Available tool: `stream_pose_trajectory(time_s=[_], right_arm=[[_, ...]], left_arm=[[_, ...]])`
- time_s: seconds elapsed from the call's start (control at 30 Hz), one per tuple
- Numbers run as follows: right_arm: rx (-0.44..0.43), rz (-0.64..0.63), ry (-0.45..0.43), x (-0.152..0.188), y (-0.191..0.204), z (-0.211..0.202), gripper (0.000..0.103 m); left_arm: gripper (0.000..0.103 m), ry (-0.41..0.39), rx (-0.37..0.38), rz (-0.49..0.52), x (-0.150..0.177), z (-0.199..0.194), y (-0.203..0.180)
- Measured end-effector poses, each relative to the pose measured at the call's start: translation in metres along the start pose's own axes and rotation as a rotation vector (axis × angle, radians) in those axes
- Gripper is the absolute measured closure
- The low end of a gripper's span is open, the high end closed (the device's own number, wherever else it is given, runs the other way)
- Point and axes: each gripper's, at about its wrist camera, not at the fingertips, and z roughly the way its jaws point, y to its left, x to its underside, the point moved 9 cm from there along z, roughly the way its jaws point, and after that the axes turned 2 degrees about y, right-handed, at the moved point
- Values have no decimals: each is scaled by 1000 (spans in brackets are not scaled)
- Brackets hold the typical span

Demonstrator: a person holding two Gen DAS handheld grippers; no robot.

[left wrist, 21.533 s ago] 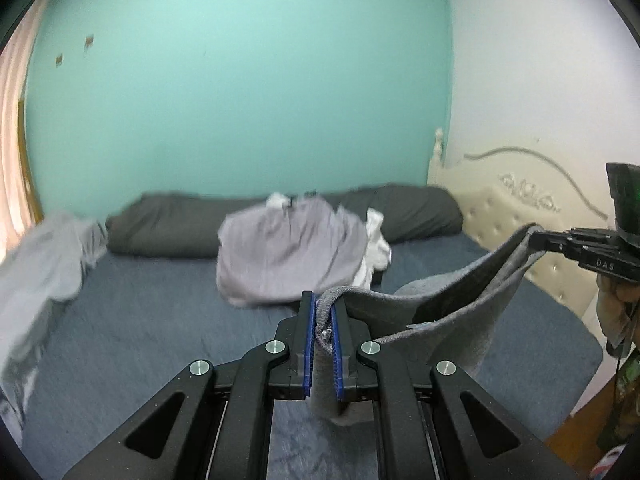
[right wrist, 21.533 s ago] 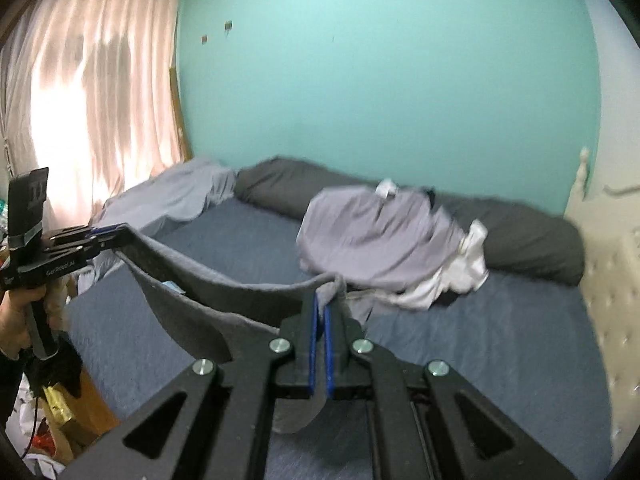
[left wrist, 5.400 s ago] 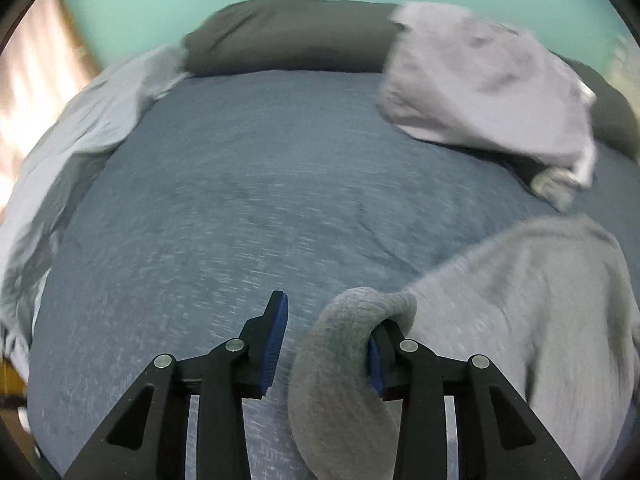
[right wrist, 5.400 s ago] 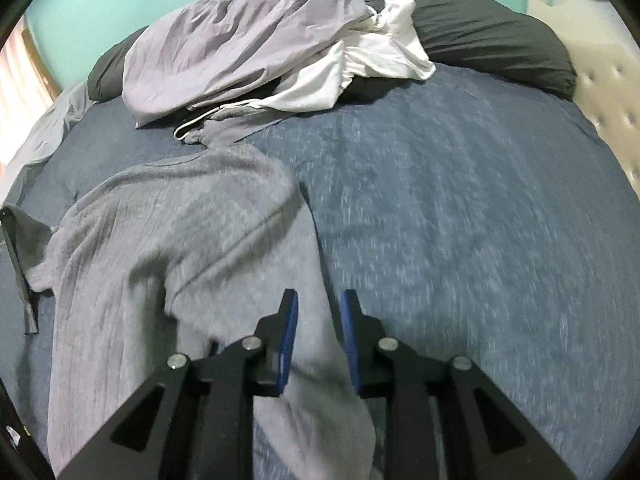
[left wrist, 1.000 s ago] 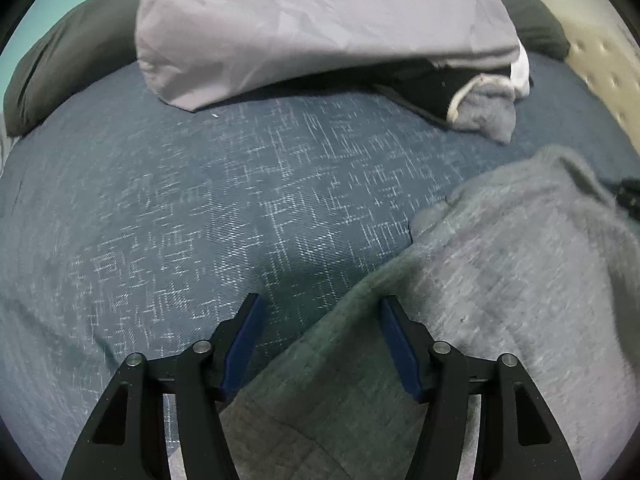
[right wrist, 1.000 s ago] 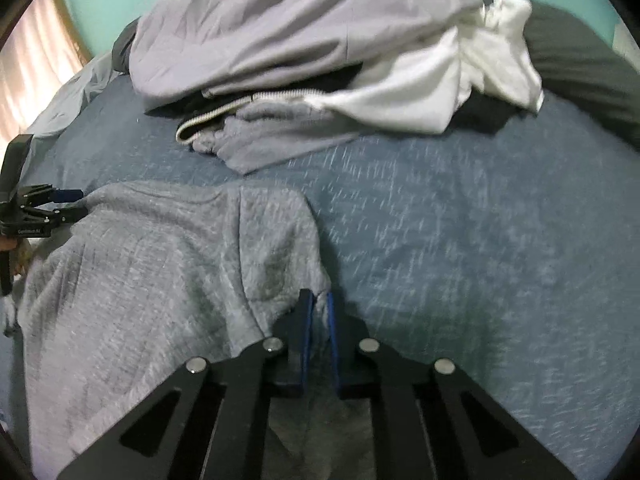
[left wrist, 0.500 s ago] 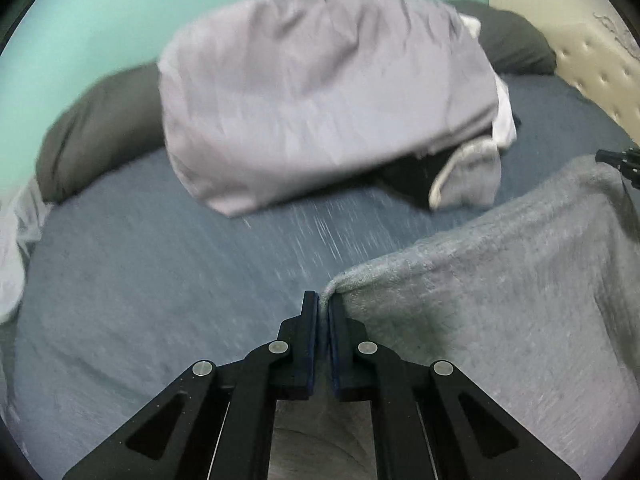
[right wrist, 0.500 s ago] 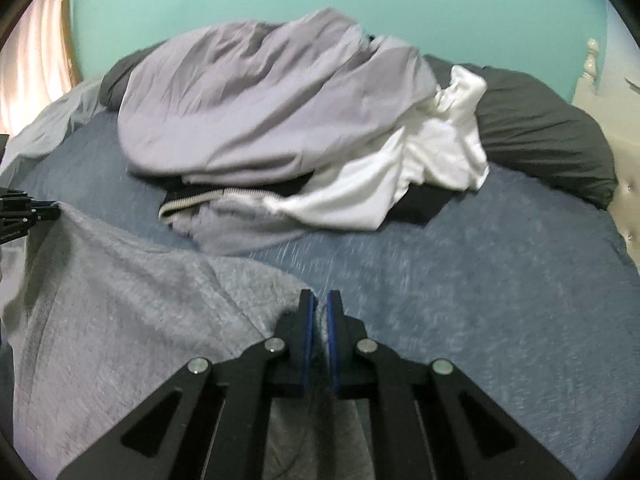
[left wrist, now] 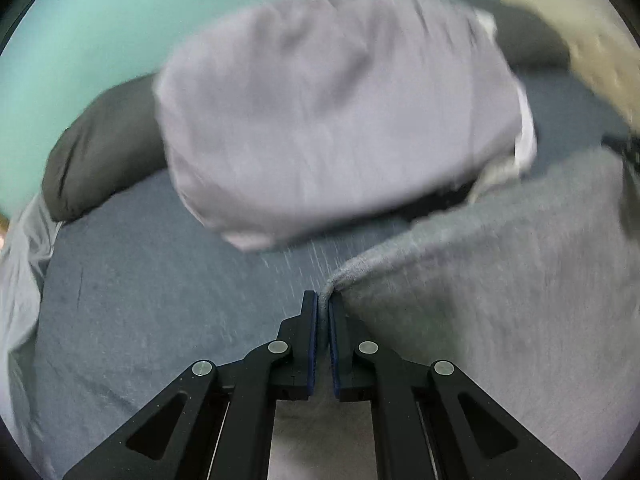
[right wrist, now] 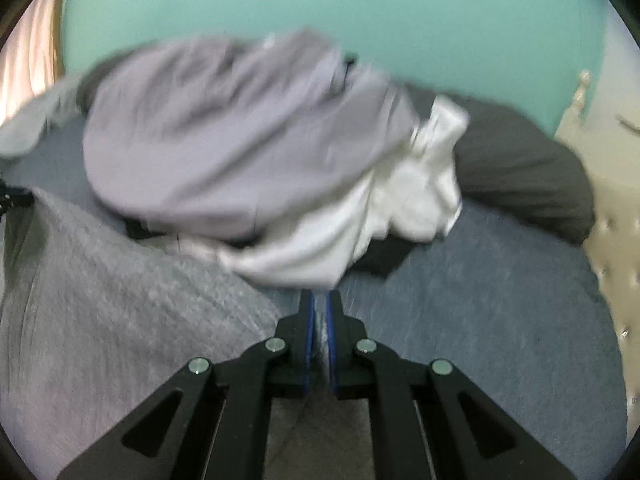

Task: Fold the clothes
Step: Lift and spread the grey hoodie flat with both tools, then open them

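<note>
- left gripper (left wrist: 323, 300) pinched tight on the grey sweater (left wrist: 500, 280) edge
- right gripper (right wrist: 319, 300) clamped on that sweater's other corner
- laundry pile (right wrist: 240, 152) sits behind on the bed (right wrist: 480, 300)

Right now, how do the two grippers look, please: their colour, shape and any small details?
Both look alike. The left gripper and the right gripper each have two matte black fingers lined with thin blue pads. Black angled arms with triangular cut-outs carry them, joined by round silver pins. No cables, markings or sleeves show.
</note>
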Motion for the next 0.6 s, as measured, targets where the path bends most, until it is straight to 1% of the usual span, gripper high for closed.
stream_pose_trajectory(time_s=[0.1, 0.2, 0.27, 0.3, 0.4, 0.43, 0.47, 0.5, 0.53, 0.57, 0.6], right_arm=[[-10, -28, 98, 37, 14, 34, 97], [-5, -55, 163, 65, 25, 57, 97], [-5, -47, 171, 72, 25, 63, 97], [-7, -41, 169, 72, 24, 63, 97], [-12, -23, 140, 65, 20, 58, 96], [-14, -8, 125, 62, 17, 53, 95], [-20, 15, 102, 58, 14, 48, 94], [-26, 45, 76, 54, 10, 41, 93], [-26, 90, 52, 50, 3, 31, 87], [-28, 138, 34, 49, -5, 21, 81], [-41, 170, 21, 48, -8, 11, 80]], left_arm=[[97, 71, 9, 29, 25, 33, -17], [97, 110, 4, 43, 43, 56, -22], [97, 100, -5, 41, 48, 63, -21], [94, 87, -11, 36, 48, 64, -19], [93, 30, -4, -24, 40, 55, -13], [83, 20, 2, -40, 38, 51, -11], [78, 9, 14, -60, 36, 45, -10], [68, -3, 38, -89, 33, 37, -7], [57, -12, 64, -124, 32, 29, -4], [52, -21, 91, -160, 31, 20, 0], [47, -31, 111, -187, 30, 12, 3]])
